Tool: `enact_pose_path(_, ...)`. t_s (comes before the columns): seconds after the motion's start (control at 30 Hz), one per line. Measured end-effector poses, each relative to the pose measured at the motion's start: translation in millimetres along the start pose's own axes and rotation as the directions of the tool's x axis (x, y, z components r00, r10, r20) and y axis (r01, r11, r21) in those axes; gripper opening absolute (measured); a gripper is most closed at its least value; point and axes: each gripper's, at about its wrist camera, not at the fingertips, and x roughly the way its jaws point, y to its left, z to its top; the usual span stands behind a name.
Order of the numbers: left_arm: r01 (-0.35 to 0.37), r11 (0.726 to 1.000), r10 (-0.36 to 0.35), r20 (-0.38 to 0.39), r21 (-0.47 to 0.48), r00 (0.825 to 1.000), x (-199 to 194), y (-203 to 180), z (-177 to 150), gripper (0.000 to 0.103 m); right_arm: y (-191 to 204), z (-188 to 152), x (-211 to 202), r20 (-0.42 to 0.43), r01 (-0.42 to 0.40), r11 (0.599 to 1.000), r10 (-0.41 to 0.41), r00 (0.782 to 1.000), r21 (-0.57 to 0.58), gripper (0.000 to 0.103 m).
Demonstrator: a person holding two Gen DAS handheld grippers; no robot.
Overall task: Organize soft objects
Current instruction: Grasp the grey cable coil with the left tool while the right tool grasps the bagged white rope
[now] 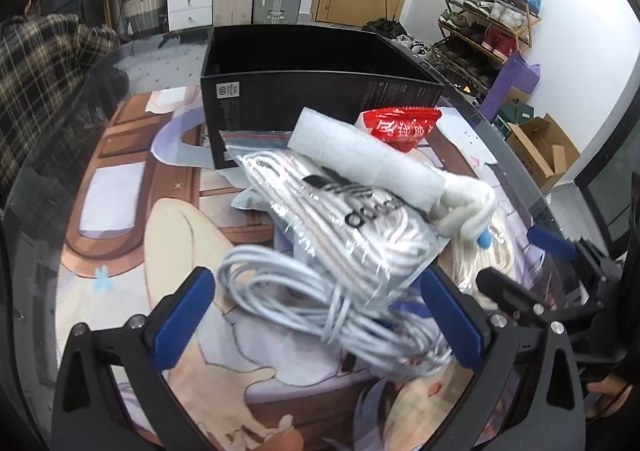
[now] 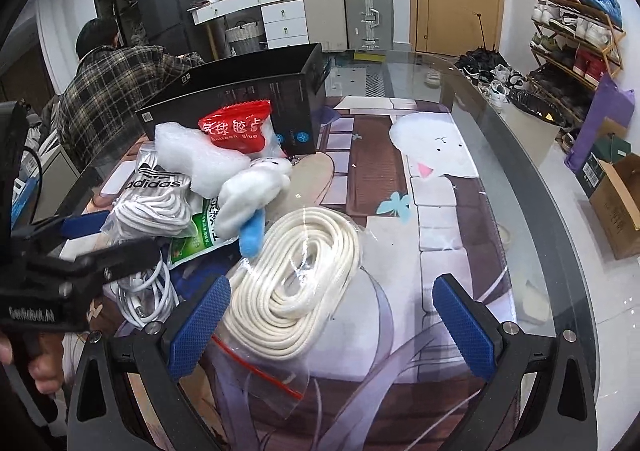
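Observation:
A pile of soft things lies on the glass table in front of an open black box (image 1: 304,91). My left gripper (image 1: 320,315) is open around a coil of pale grey cable (image 1: 320,303), which looks blurred. Behind it lie a bagged white adidas rope (image 1: 352,219), a white foam roll (image 1: 368,155), a red packet (image 1: 400,123) and a white plush toy (image 1: 464,211). My right gripper (image 2: 332,323) is open, with a bagged cream rope coil (image 2: 296,279) between its jaws. The plush toy (image 2: 252,187), red packet (image 2: 236,127) and black box (image 2: 248,99) lie beyond it.
A green packet (image 2: 192,239) and a white cable (image 2: 148,291) lie under the left gripper's body (image 2: 60,275). A person in a plaid shirt (image 2: 108,91) sits at the table's far left. Suitcases, a door, a shoe rack and cardboard boxes stand beyond the table.

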Motion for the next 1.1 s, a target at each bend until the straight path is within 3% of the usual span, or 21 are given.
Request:
enact_pose_path(0.23,-0.037,0.999,0.038,-0.039,0.011,0.999,12,0,-2,0.103,-2,0,1,-0.009,-0.007,1.0,0.007,1.0,-0.004,0.103)
enact_pose_path(0.5,-0.073,0.994,0.077,-0.042,0.08,0.996,-4,15,-15,0.103,5,7,15,-0.038,-0.02,1.0,0.021,0.999,0.023,0.103)
enact_pose_path(0.73,-0.115,0.987,0.122,-0.061,0.114,0.991,-7,33,-26,0.103,15,8,26,-0.066,0.067,0.997,-0.069,0.995,-0.029,0.103)
enact_pose_path(1.1,-0.143,0.983,0.149,-0.042,0.119,0.988,-7,38,-28,0.103,5,9,28,-0.108,0.065,0.998,-0.066,0.992,-0.009,0.102)
